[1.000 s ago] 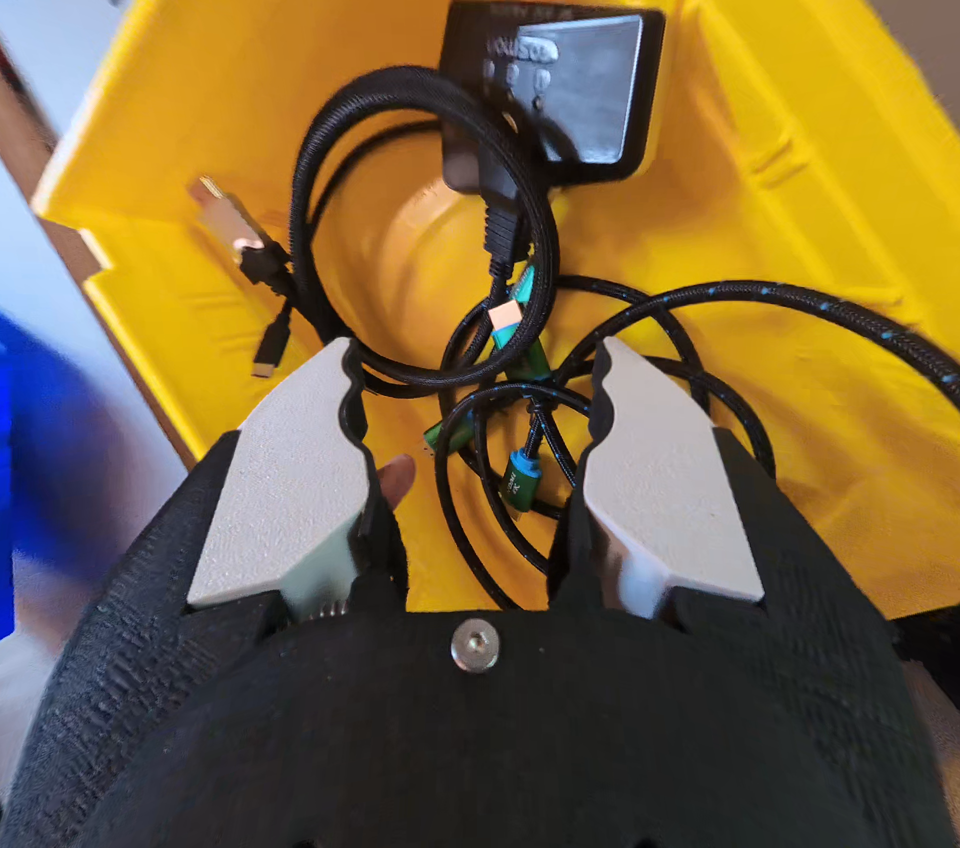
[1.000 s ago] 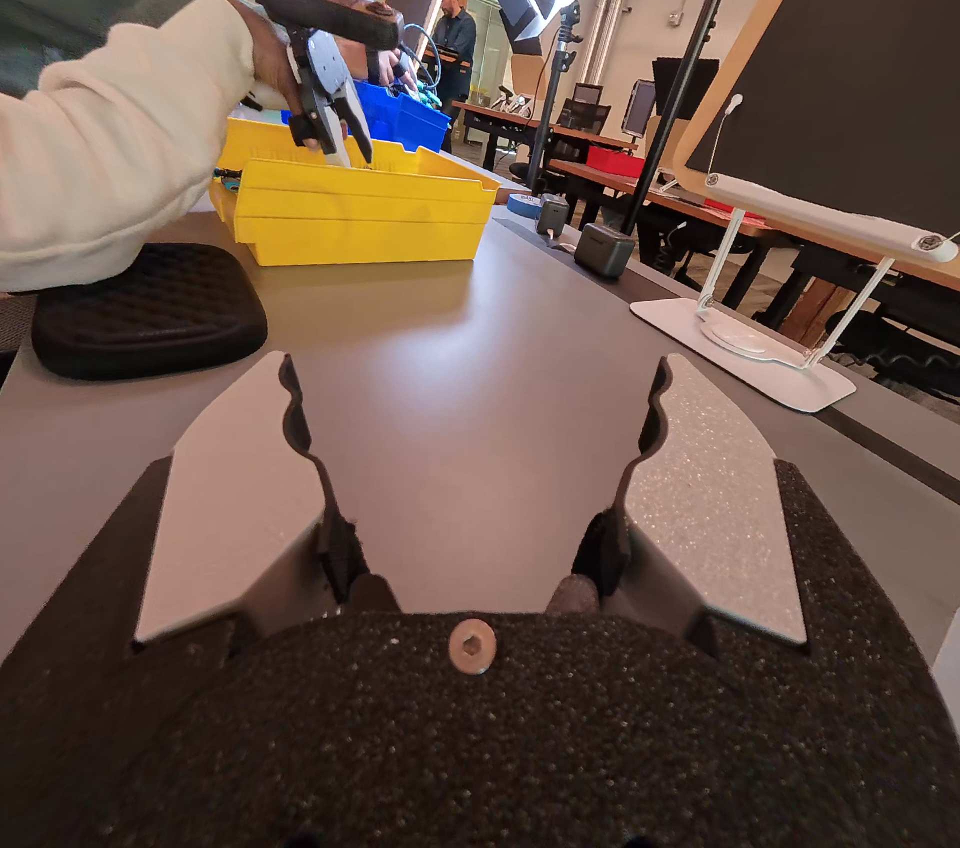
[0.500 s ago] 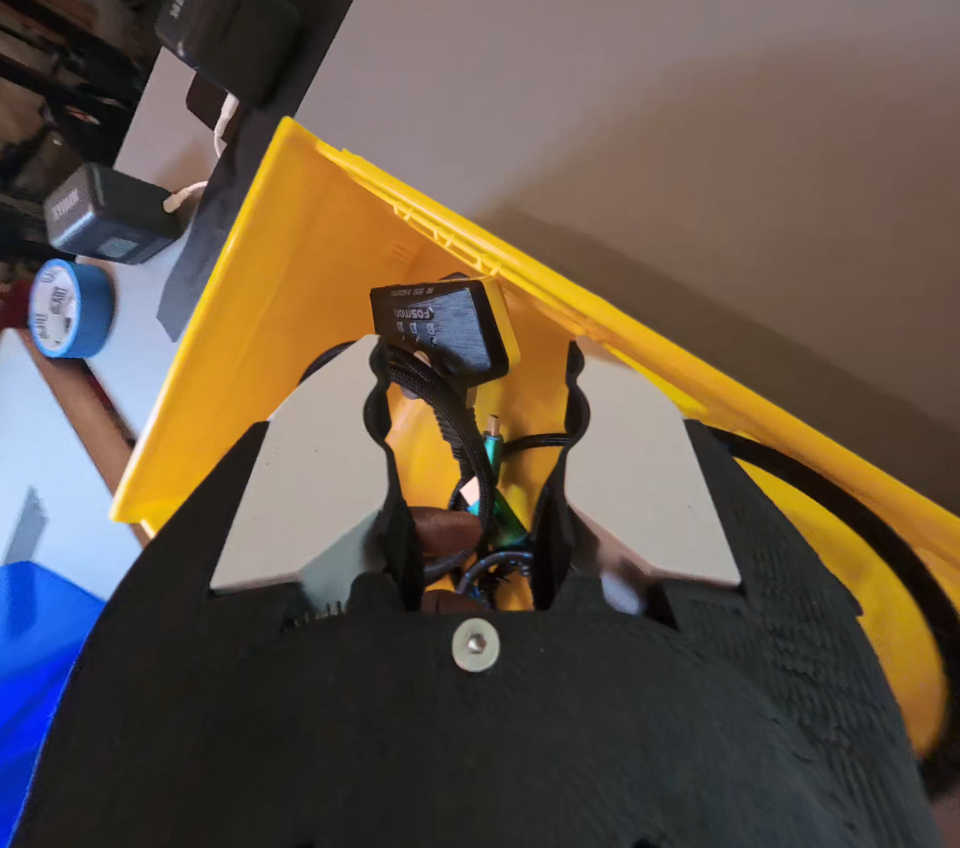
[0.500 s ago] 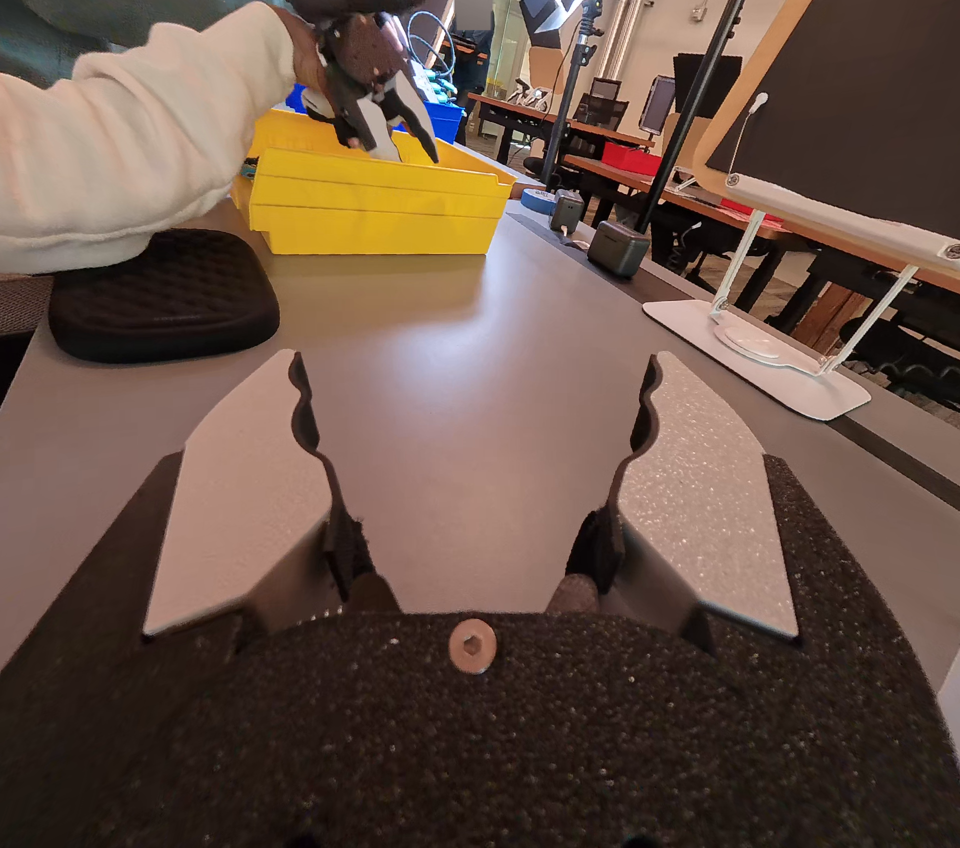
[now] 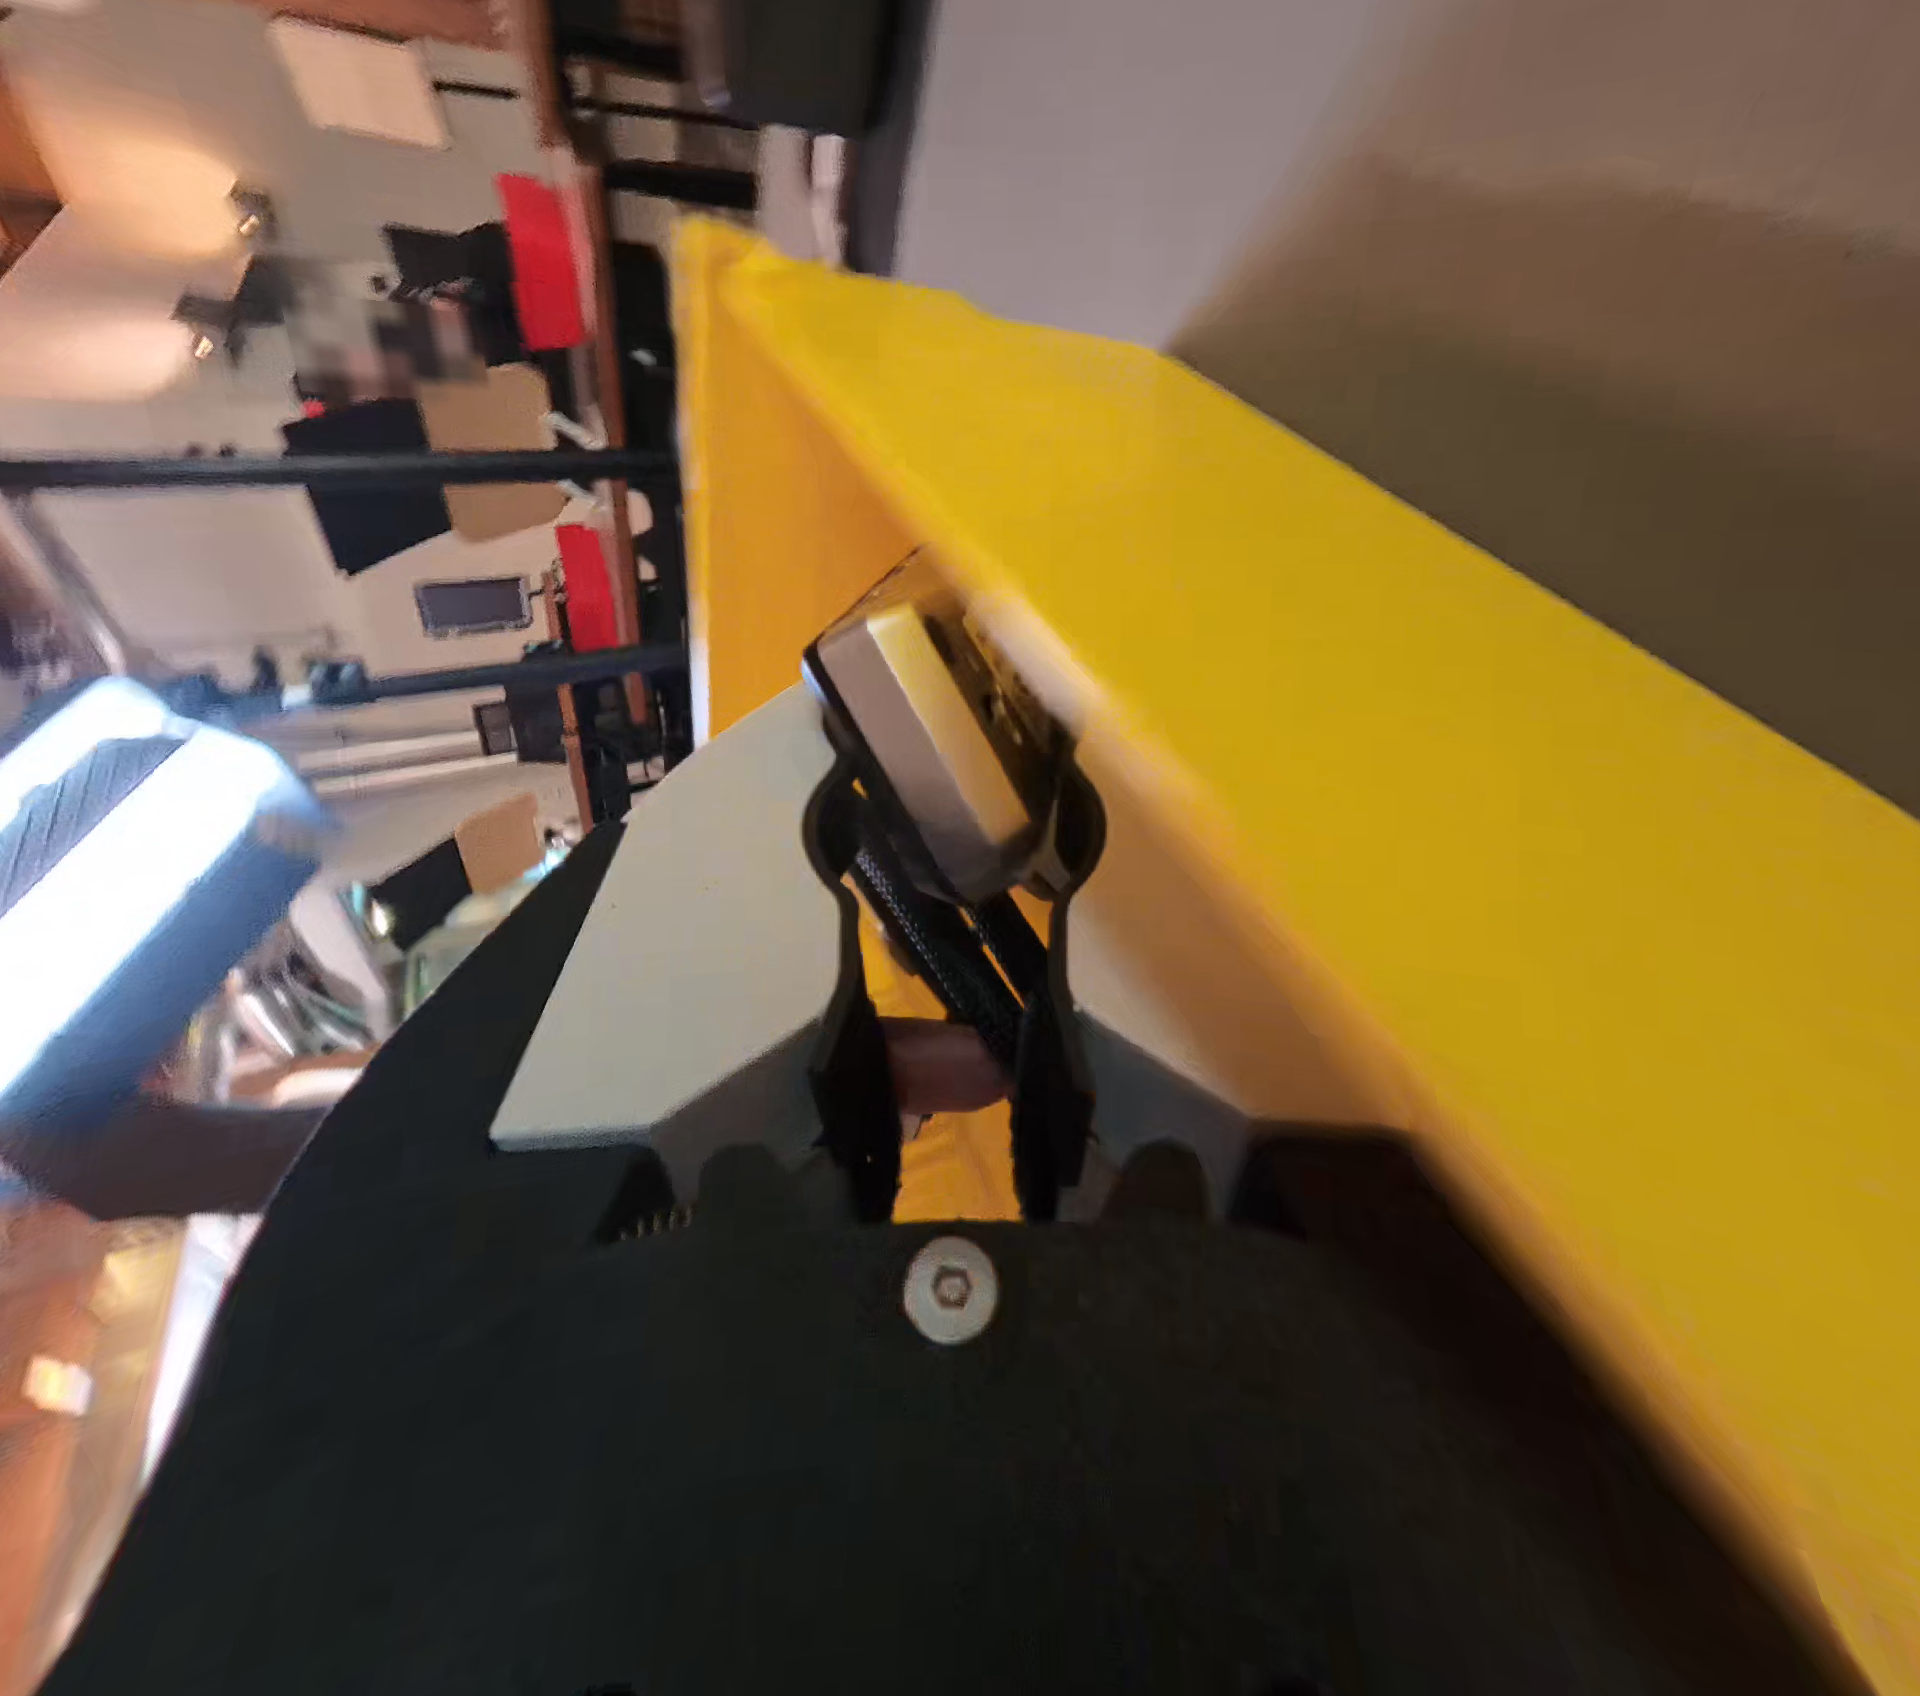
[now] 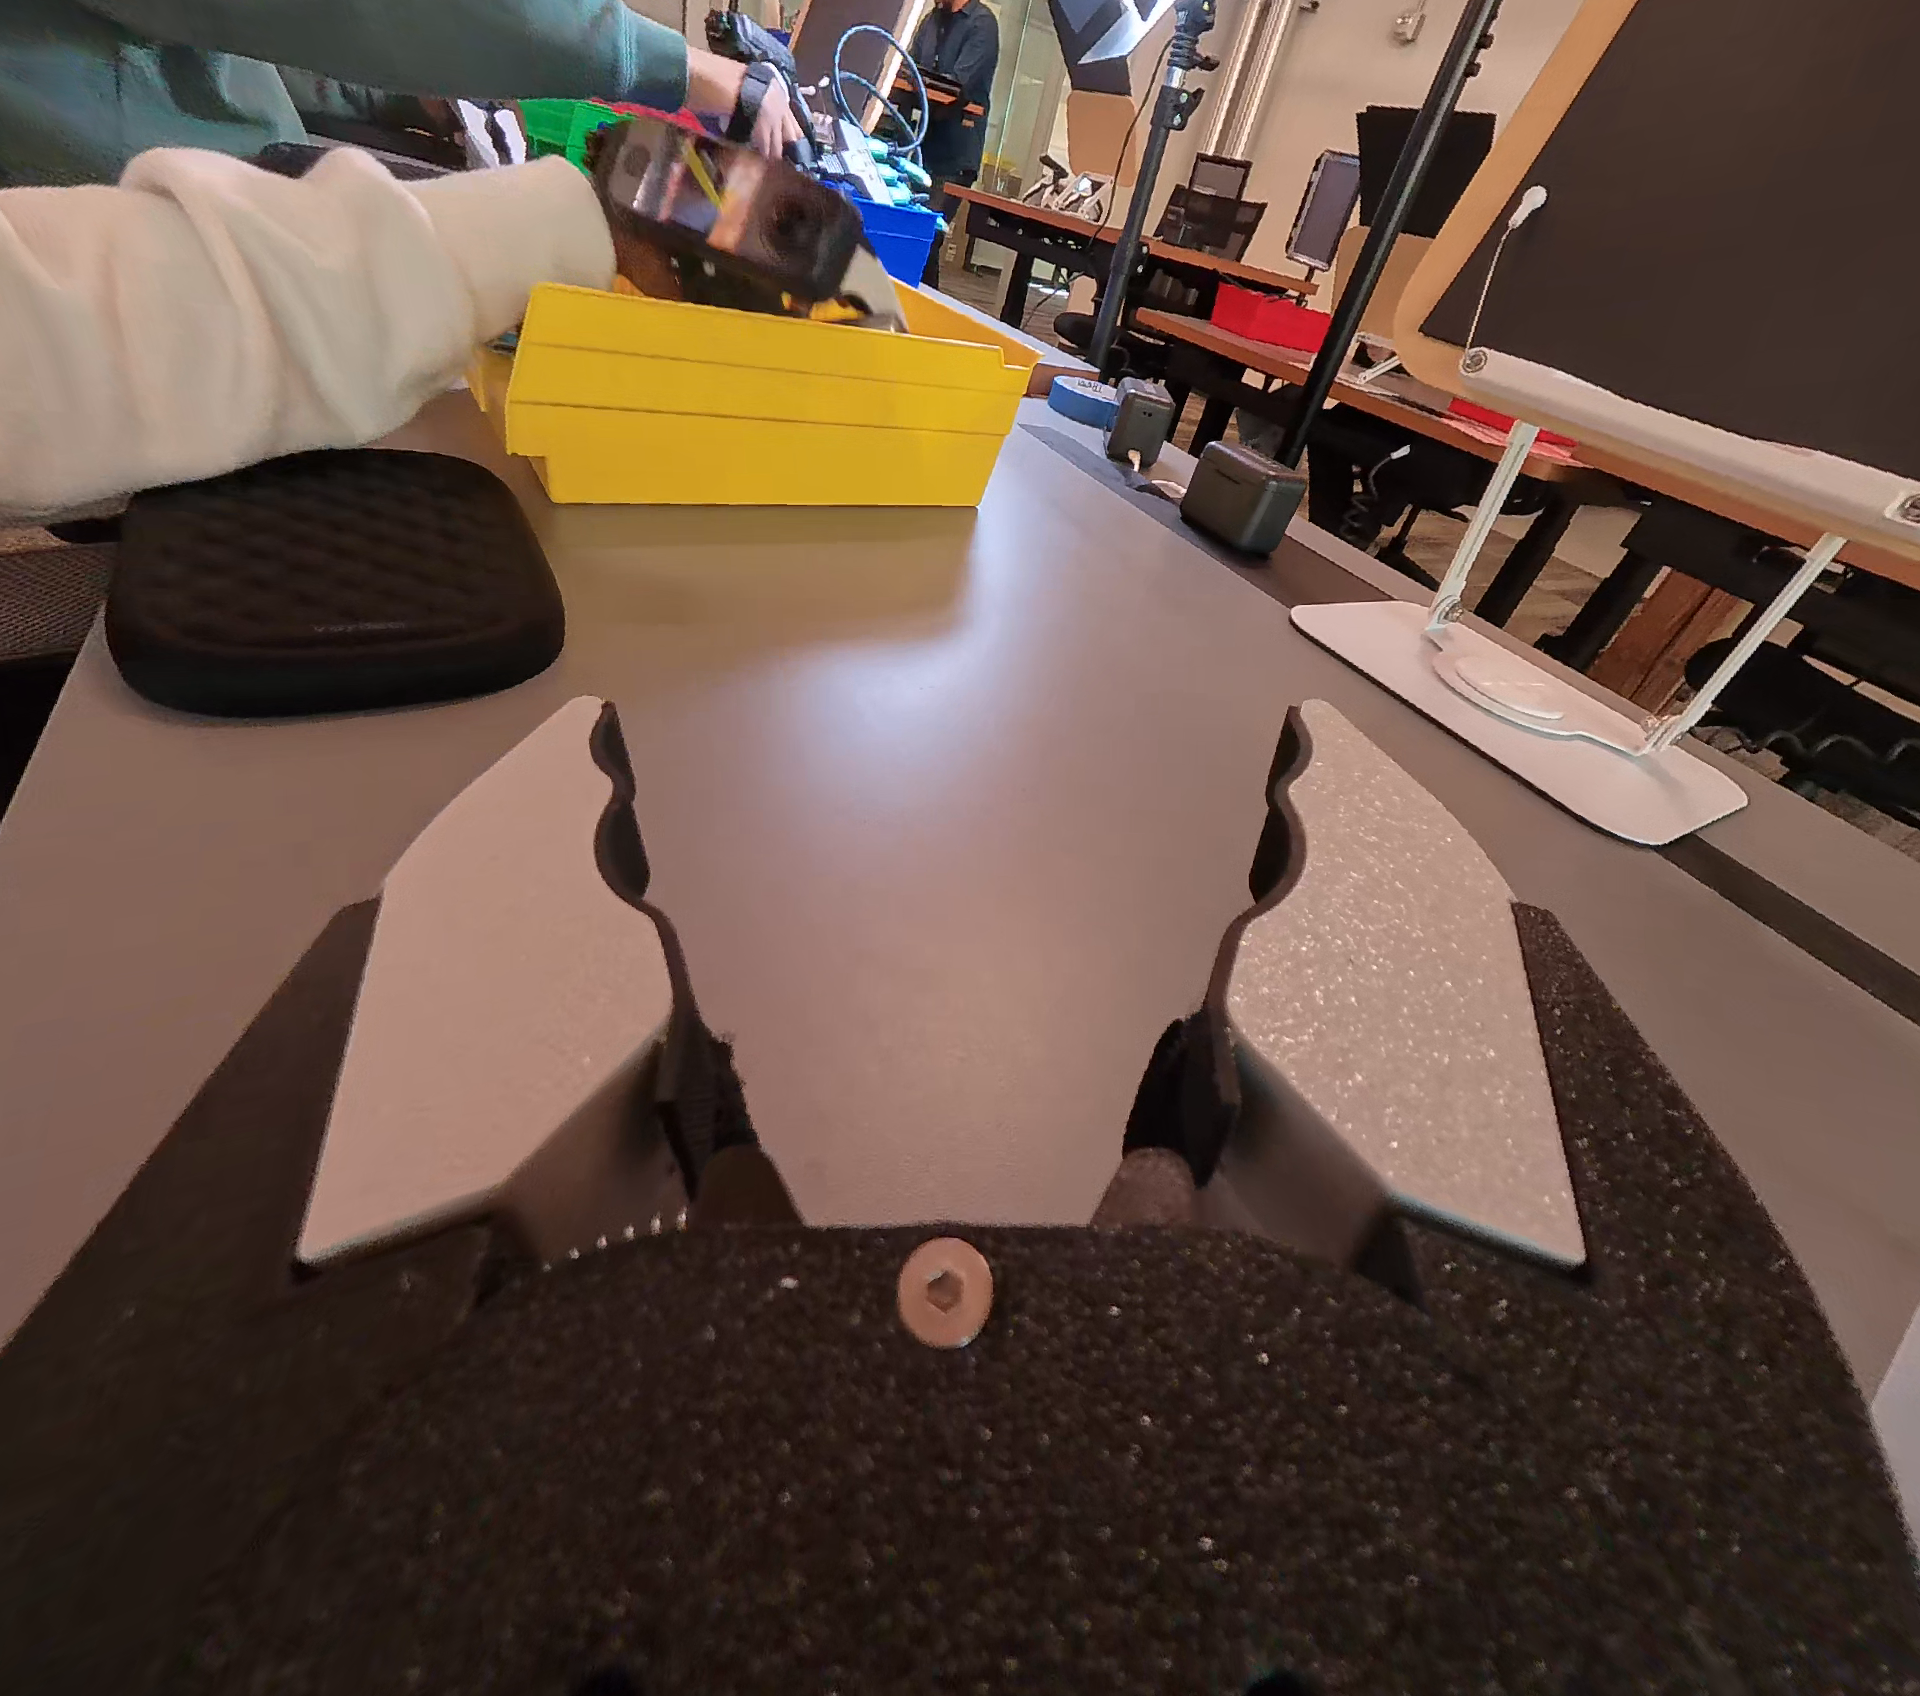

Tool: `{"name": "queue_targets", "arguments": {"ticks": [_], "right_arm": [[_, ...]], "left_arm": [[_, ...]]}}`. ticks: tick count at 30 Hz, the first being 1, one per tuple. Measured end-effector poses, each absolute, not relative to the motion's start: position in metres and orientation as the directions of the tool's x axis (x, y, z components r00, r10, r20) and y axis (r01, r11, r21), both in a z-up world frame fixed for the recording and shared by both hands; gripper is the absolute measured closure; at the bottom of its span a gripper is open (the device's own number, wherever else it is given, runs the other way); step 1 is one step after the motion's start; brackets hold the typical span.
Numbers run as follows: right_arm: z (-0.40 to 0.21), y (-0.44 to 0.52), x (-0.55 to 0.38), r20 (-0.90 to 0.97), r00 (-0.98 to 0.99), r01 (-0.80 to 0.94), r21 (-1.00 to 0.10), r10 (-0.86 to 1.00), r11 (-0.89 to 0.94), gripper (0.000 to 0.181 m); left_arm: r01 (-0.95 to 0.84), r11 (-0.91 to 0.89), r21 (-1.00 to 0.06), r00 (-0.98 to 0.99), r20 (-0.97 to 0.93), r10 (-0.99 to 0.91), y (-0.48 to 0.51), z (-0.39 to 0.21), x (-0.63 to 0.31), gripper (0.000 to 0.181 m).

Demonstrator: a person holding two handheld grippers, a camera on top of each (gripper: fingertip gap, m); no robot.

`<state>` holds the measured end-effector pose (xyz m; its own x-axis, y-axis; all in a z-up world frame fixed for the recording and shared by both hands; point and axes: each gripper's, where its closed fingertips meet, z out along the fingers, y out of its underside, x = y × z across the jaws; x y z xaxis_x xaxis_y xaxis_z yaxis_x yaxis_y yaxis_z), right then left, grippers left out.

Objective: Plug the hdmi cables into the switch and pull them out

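Observation:
In the left wrist view, my left gripper (image 5: 940,773) is inside the yellow bin (image 5: 1351,763), shut on the dark HDMI switch (image 5: 914,711), which sits between the fingertips against the bin wall. Black braided cables (image 5: 935,940) run from the switch back between the fingers. The picture is blurred and the right finger is partly hidden. In the right wrist view, my right gripper (image 6: 945,742) is open and empty, low over the grey table (image 6: 935,659). The left gripper (image 6: 727,223) shows there, reaching down into the yellow bin (image 6: 748,420).
A black padded rest (image 6: 322,576) lies at the table's left. A white stand (image 6: 1507,711), two small grey boxes (image 6: 1242,493) and a blue tape roll (image 6: 1081,396) line the right edge. A blue bin (image 6: 894,244) stands behind the yellow one. Another person's green-sleeved arm reaches over it.
My left gripper has dropped into the bin, tilted over, and its jaws have closed from wide open onto the switch. My right gripper has stayed open and drifted slightly.

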<state>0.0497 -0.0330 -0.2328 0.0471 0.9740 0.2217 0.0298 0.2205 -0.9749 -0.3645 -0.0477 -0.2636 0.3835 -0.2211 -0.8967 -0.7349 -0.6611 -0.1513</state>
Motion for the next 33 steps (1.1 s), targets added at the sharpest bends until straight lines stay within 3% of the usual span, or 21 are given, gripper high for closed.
{"name": "queue_targets", "arguments": {"ticks": [1, 3, 7, 10, 12, 15, 19, 24, 29, 33], "right_arm": [[-0.233, -0.032, 0.050, 0.218, 0.048, 0.029, -0.976, 0.975, 0.217, 0.066], [-0.233, -0.031, 0.049, 0.212, 0.049, 0.030, -0.977, 0.976, 0.211, 0.066], [-0.233, -0.033, 0.049, 0.219, 0.045, 0.030, -0.975, 0.975, 0.218, 0.067], [-0.234, -0.033, 0.049, 0.223, 0.043, 0.034, -0.975, 0.974, 0.221, 0.067], [-0.234, -0.033, 0.049, 0.223, 0.043, 0.034, -0.975, 0.974, 0.222, 0.068], [-0.234, -0.033, 0.049, 0.222, 0.044, 0.034, -0.975, 0.974, 0.220, 0.069], [-0.231, -0.032, 0.048, 0.229, 0.050, 0.044, -0.973, 0.972, 0.227, 0.072], [-0.159, -0.043, 0.026, 0.280, 0.093, -0.121, -0.949, 0.955, 0.290, 0.088], [-0.063, -0.060, -0.020, 0.304, 0.100, -0.301, -0.898, 0.947, 0.320, 0.092], [-0.040, -0.060, -0.061, 0.396, 0.171, -0.288, -0.856, 0.902, 0.430, 0.087]], "left_arm": [[-0.715, -0.657, -0.240, 0.425, -0.895, -0.135, -0.051, -0.247, -0.366, 0.147], [-0.668, -0.609, -0.428, 0.505, -0.862, 0.052, -0.060, -0.208, -0.371, 0.147], [-0.618, -0.392, -0.681, 0.576, -0.732, 0.363, -0.090, -0.117, -0.379, 0.150], [-0.533, -0.077, -0.842, 0.715, -0.497, 0.492, -0.110, -0.052, -0.373, 0.155], [-0.429, 0.147, -0.891, 0.821, -0.318, 0.474, -0.120, -0.017, -0.364, 0.159], [-0.331, 0.331, -0.884, 0.899, -0.189, 0.394, -0.130, 0.018, -0.346, 0.160], [-0.270, 0.475, -0.838, 0.951, -0.156, 0.267, -0.130, 0.050, -0.306, 0.160], [-0.081, 0.673, -0.735, 0.991, -0.131, -0.024, -0.132, 0.088, -0.223, 0.160], [0.080, 0.720, -0.690, 0.954, -0.157, -0.256, -0.115, 0.096, -0.137, 0.161], [0.059, 0.691, -0.721, 0.845, -0.332, -0.419, -0.081, 0.056, -0.053, 0.160]]}}
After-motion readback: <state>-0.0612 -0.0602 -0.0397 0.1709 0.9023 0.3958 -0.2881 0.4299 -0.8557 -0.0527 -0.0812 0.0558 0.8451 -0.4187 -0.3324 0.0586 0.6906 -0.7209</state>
